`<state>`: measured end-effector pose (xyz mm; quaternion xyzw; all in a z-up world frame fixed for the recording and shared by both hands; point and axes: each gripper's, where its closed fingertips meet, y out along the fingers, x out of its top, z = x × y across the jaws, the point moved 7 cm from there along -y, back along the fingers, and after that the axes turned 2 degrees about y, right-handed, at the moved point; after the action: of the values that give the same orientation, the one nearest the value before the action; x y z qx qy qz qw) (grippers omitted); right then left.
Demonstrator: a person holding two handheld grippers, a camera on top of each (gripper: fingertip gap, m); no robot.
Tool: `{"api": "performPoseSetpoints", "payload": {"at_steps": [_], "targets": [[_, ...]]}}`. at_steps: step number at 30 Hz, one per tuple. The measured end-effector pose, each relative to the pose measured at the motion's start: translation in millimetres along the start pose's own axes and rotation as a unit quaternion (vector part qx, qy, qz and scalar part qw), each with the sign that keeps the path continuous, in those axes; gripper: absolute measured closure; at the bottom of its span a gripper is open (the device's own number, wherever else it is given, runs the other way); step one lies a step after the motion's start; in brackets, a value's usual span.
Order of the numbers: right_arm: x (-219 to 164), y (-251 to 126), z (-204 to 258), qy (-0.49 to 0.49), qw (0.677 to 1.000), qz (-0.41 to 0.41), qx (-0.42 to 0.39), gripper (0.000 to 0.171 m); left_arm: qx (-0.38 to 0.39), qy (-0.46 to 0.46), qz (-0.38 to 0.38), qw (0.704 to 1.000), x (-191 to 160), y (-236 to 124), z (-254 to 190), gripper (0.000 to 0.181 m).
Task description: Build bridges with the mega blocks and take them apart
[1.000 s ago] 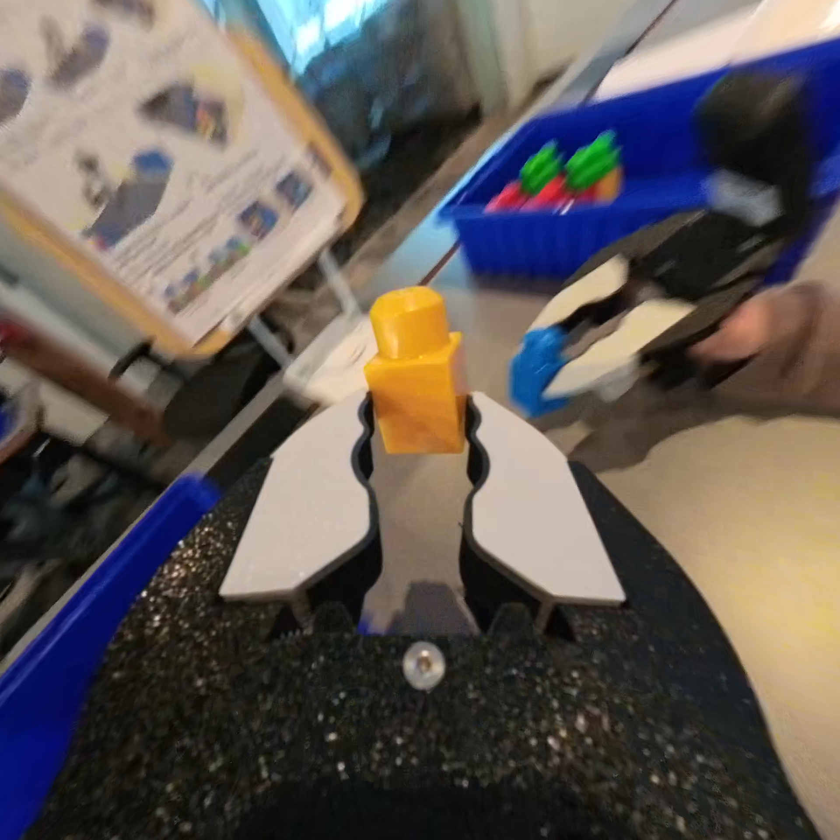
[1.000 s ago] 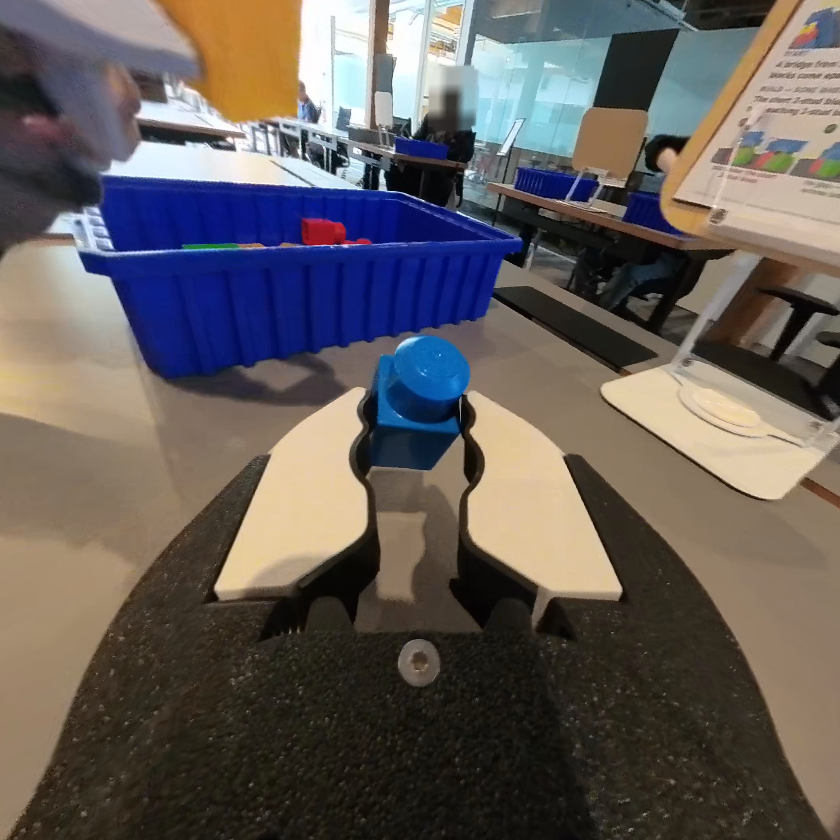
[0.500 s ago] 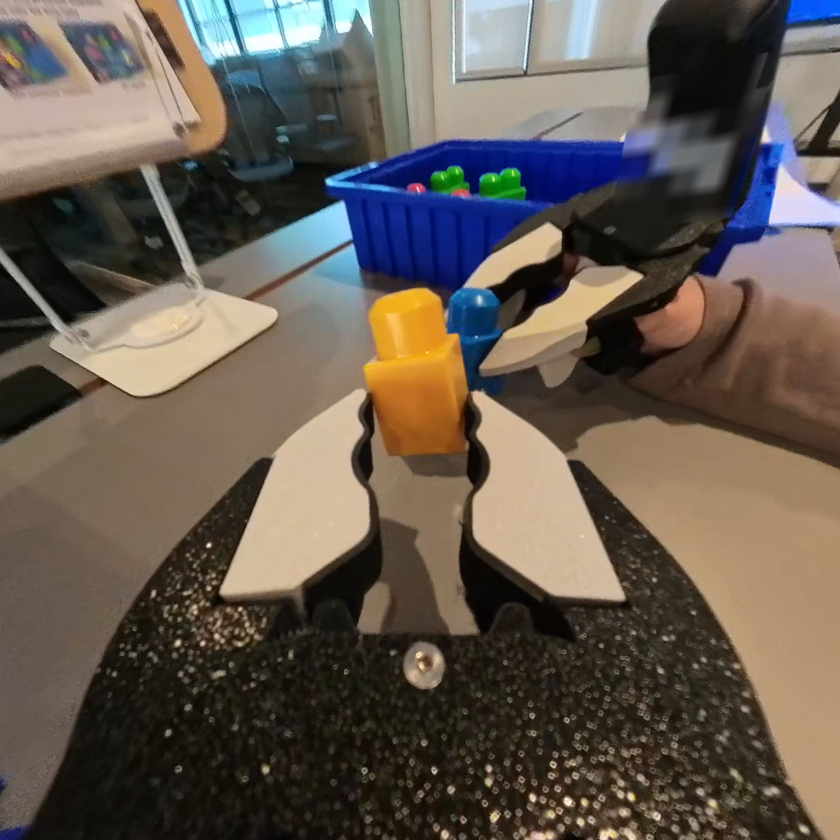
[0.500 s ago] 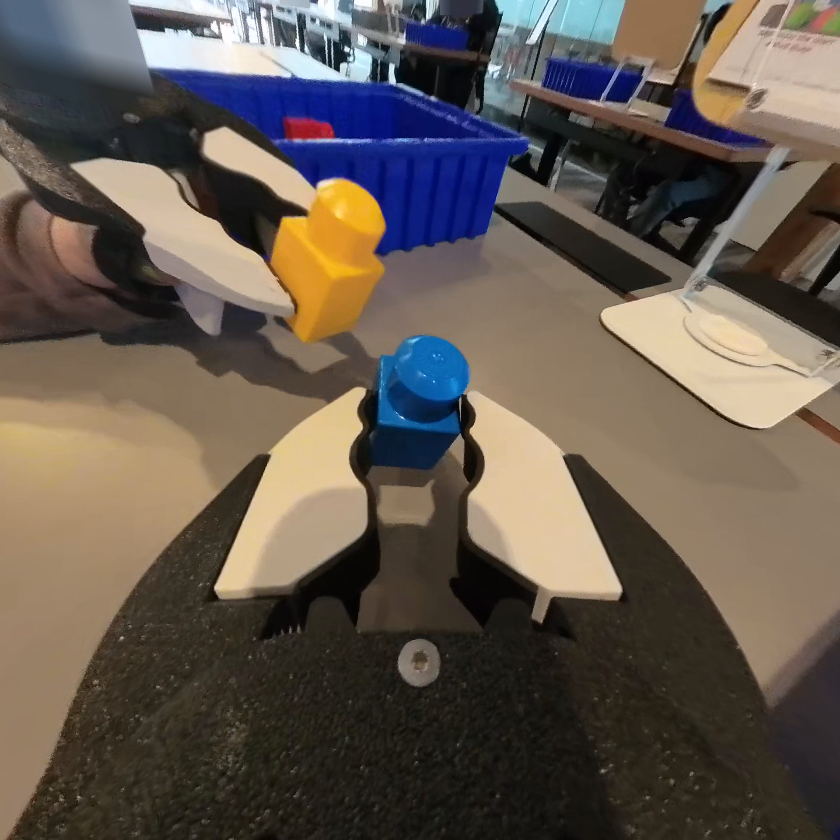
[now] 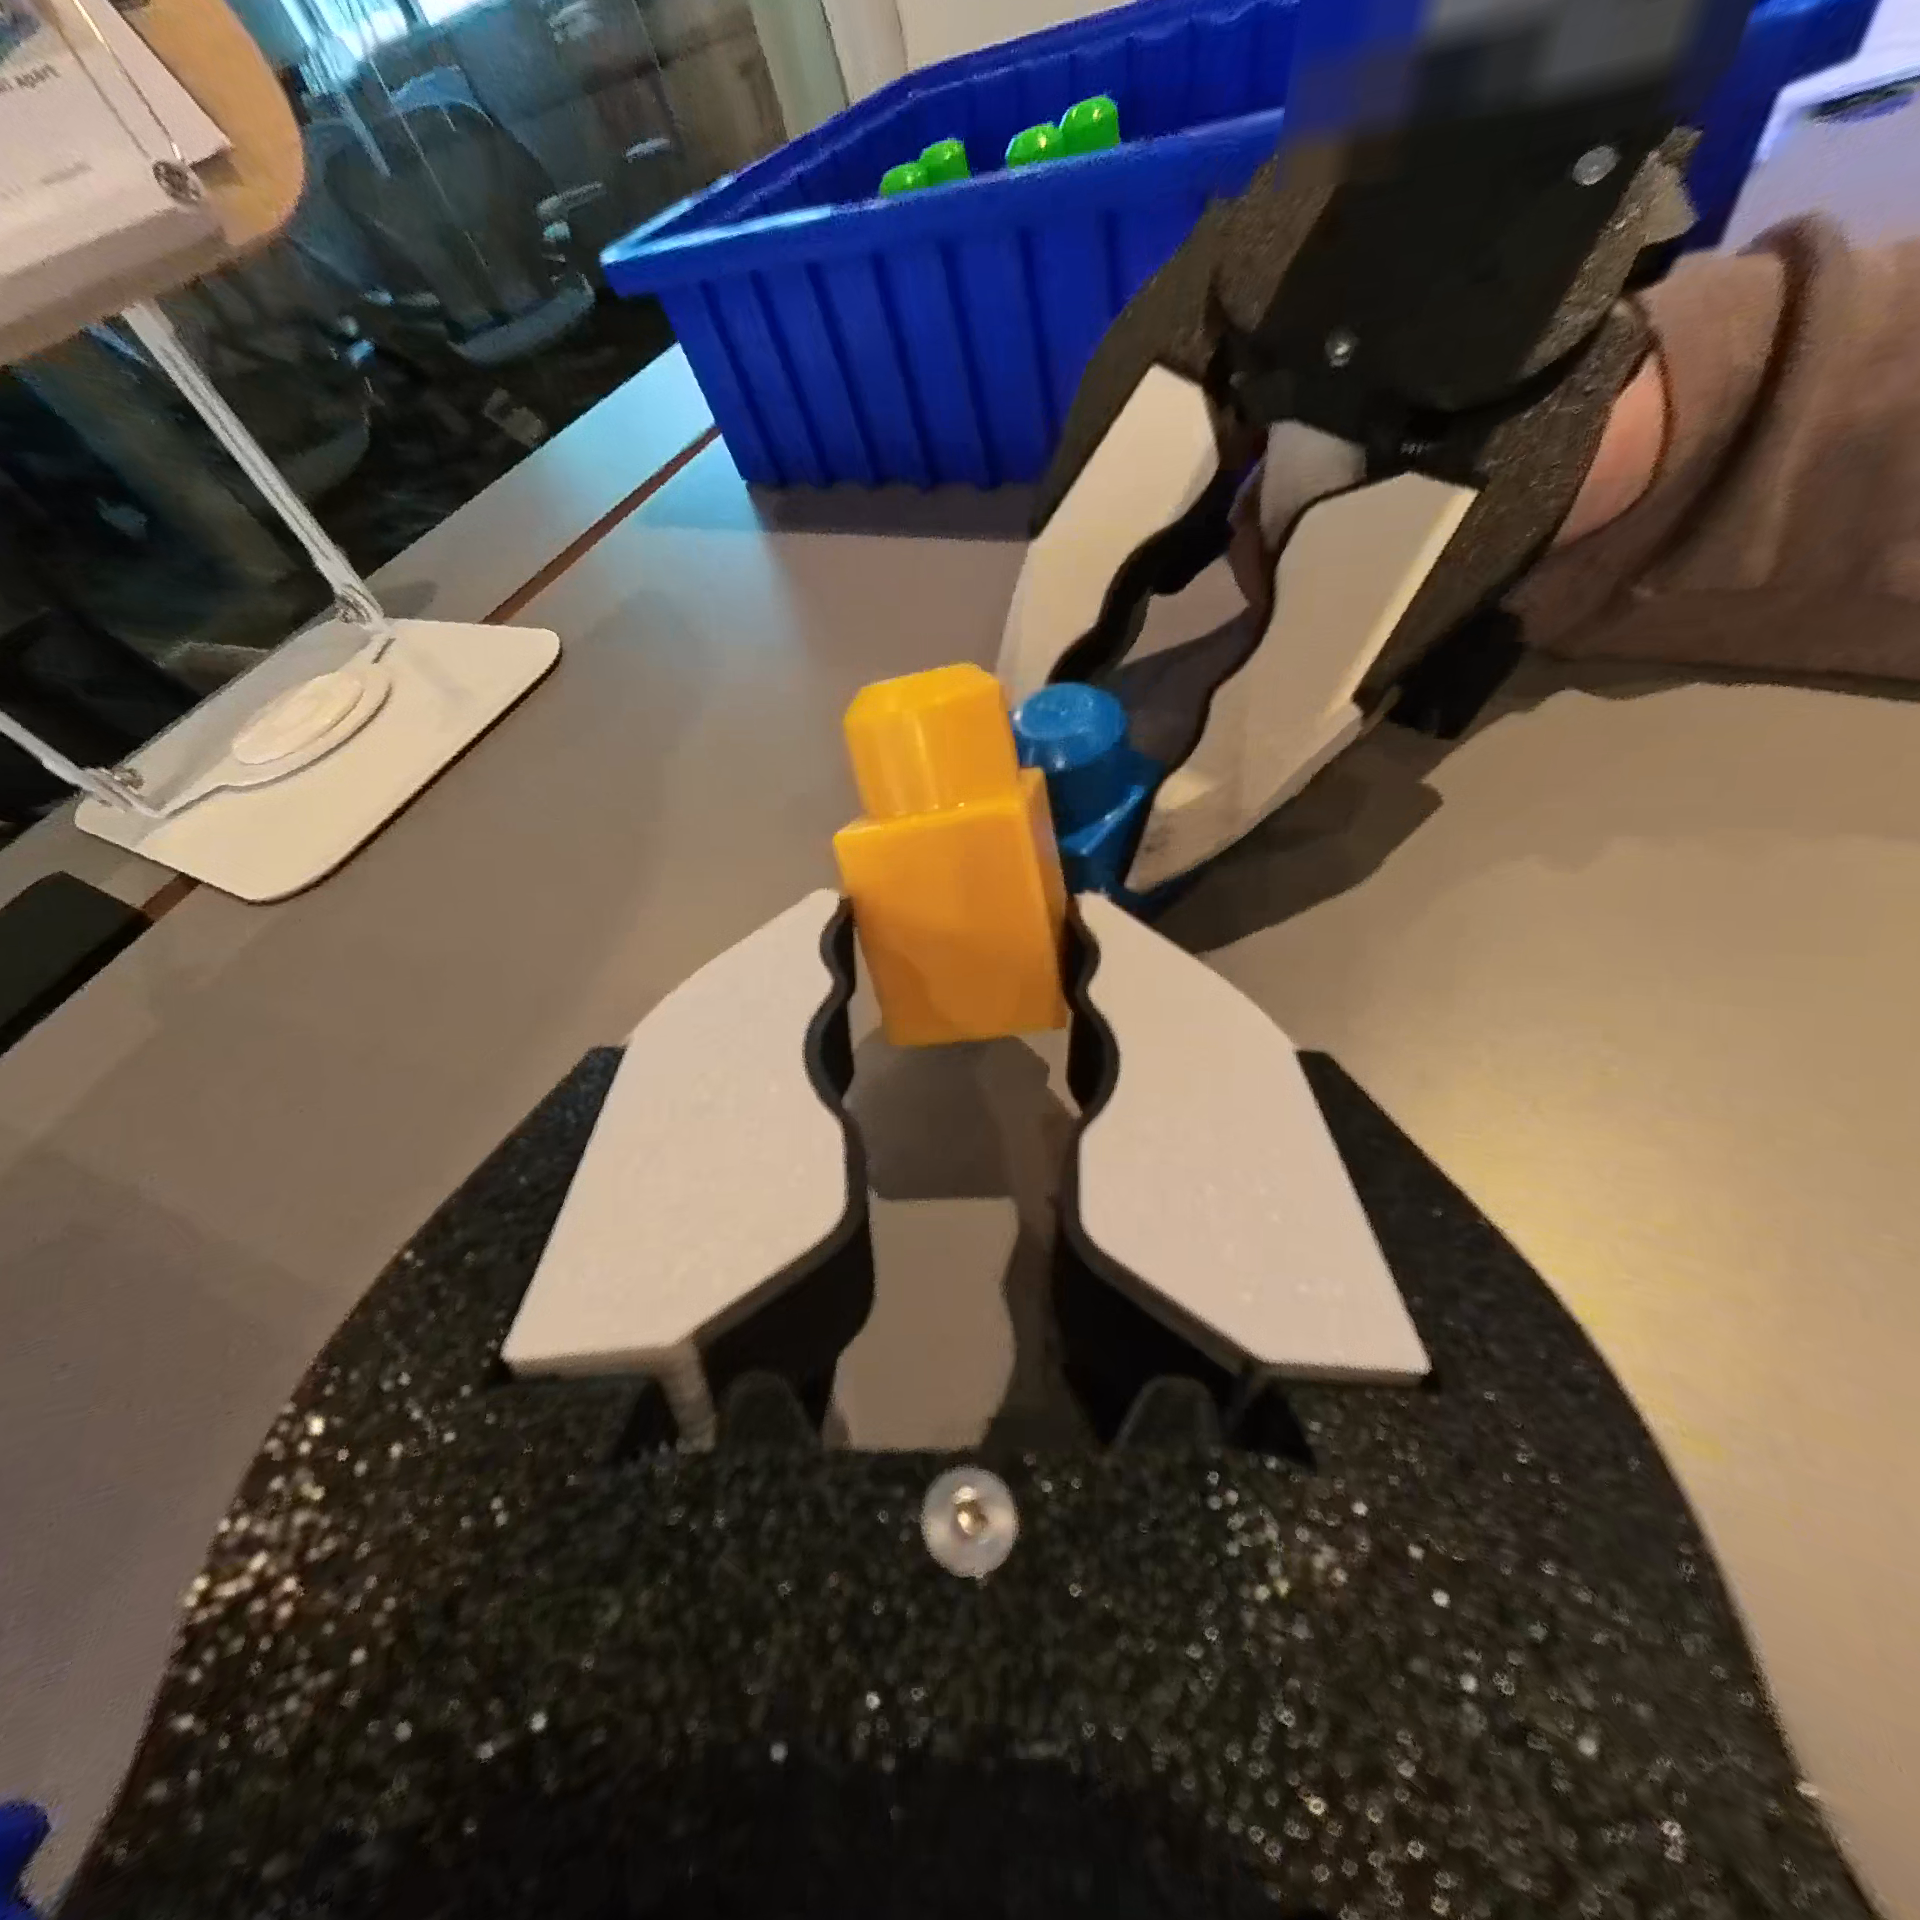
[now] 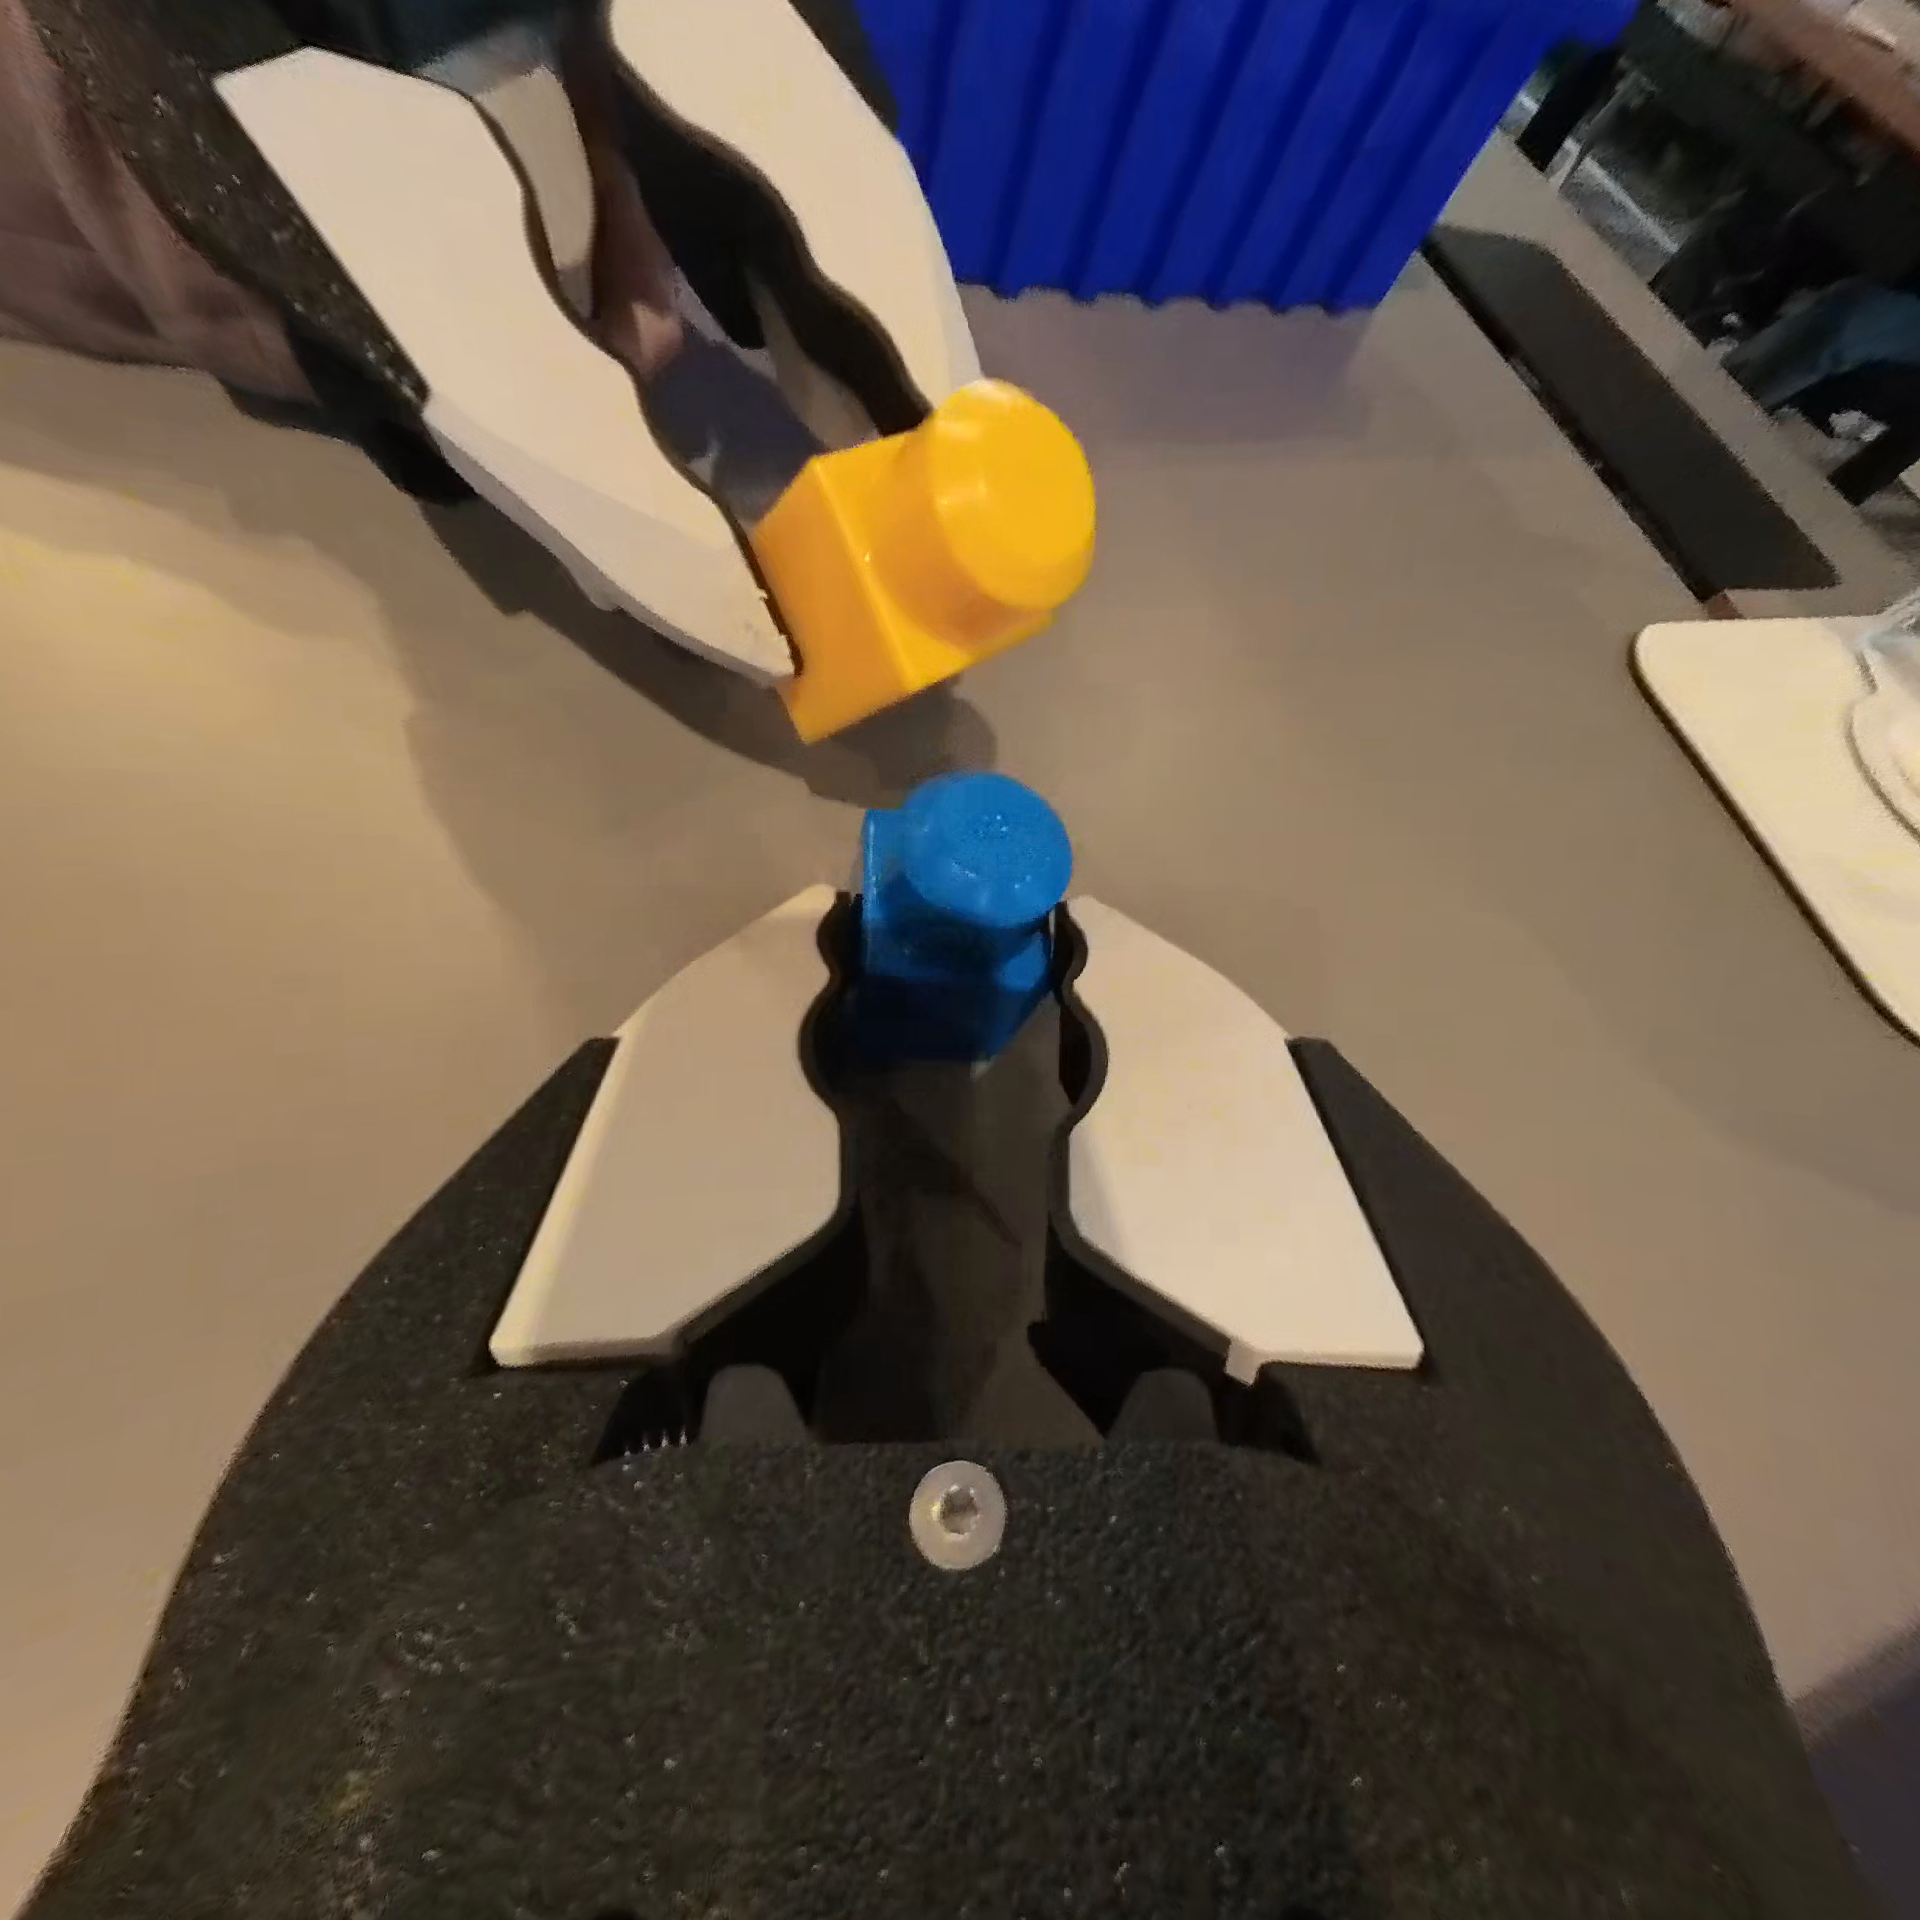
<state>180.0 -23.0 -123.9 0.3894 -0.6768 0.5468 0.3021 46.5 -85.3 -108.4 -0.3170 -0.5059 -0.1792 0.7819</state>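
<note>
My left gripper is shut on a yellow one-stud block, stud up, just above the grey table. My right gripper is shut on a blue one-stud block. The two blocks are close together, side by side; I cannot tell whether they touch. In the left wrist view the blue block sits just right of and behind the yellow one, held by the right gripper. In the right wrist view the yellow block sits just beyond the blue one, held by the left gripper.
A blue ribbed bin with green blocks stands at the back of the table; it also shows in the right wrist view. A clear sign stand with a white base is at the left. A sleeved hand holds the right gripper. Tip to tip, the grippers are about 5 cm apart.
Both grippers have come together over the table and tilted downward, bringing the yellow and blue blocks from apart to side by side. Both stay shut on their blocks.
</note>
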Motion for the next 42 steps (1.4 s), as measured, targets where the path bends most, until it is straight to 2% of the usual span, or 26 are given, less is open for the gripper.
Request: {"api": "performPoseSetpoints", "payload": {"at_steps": [2, 4, 8, 14, 15, 17, 21, 24, 26, 29, 33, 37, 42], "targets": [[0, -1, 0, -0.012, 1.000, -0.004, 0.000, 0.134, 0.004, 0.017, -0.016, 1.000, 1, -1, -2, 0.144], [4, -4, -1, -0.005, 1.000, -0.030, -0.003, 0.122, 0.008, 0.028, -0.020, 0.999, 1, -1, -2, 0.143], [21, -22, -3, 0.070, 0.985, -0.147, 0.060, 0.101, -0.011, 0.047, -0.039, 0.998, 4, -2, -8, 0.144], [42, -29, 11, 0.057, 0.964, -0.229, 0.119, 0.117, -0.057, 0.067, -0.086, 0.992, 13, -7, -22, 0.144], [44, -31, 13, 0.054, 0.961, -0.238, 0.131, 0.122, -0.063, 0.068, -0.090, 0.992, 14, -8, -24, 0.144], [48, -33, 18, 0.047, 0.959, -0.239, 0.148, 0.144, -0.078, 0.071, -0.096, 0.990, 15, -8, -27, 0.144], [55, -42, 16, 0.032, 0.962, -0.253, 0.097, 0.145, -0.054, 0.056, -0.120, 0.990, 19, -10, -23, 0.144], [64, -60, 9, 0.008, 0.964, -0.264, -0.007, 0.145, -0.021, 0.036, -0.109, 0.993, 17, -9, -13, 0.134], [71, -71, 12, -0.044, 0.967, -0.239, -0.075, 0.145, -0.016, 0.037, -0.089, 0.995, 13, -6, -11, 0.132], [72, -81, 16, -0.086, 0.975, -0.141, -0.145, 0.145, 0.013, 0.045, -0.064, 0.997, 9, -4, -7, 0.136], [67, -77, 17, -0.055, 0.992, -0.017, -0.116, 0.146, 0.067, 0.063, -0.002, 0.996, 1, 1, 2, 0.141], [54, -58, 9, -0.019, 0.993, 0.075, -0.092, 0.146, 0.074, 0.053, 0.024, 0.996, -3, 5, 7, 0.146], [31, -43, 0, 0.033, 0.991, 0.101, -0.081, 0.147, 0.064, 0.036, 0.029, 0.997, -7, 2, 11, 0.150]]}}
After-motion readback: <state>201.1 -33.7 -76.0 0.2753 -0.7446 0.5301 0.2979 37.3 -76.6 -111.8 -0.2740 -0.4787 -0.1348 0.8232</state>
